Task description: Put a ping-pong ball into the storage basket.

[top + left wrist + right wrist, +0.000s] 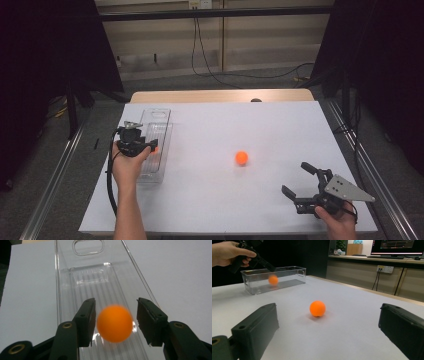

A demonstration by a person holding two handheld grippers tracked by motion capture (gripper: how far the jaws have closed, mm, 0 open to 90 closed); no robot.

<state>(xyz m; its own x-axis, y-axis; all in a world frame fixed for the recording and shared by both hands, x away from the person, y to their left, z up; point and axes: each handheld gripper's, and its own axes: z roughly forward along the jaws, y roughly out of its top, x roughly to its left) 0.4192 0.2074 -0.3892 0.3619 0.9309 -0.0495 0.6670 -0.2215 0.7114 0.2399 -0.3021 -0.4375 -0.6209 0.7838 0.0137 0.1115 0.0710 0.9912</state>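
One orange ball [114, 323] is over the clear tray [82, 277], blurred between the jaws of the left gripper [116, 315]. A gap shows on the right side, so the left gripper seems released. A second orange ball [241, 158] lies on the white surface [280, 130], so I judge the work half done. The left hand [127, 162] holds its gripper above the tray. The right gripper [300, 182] is wide open, low near the front edge, pointing at the second ball.
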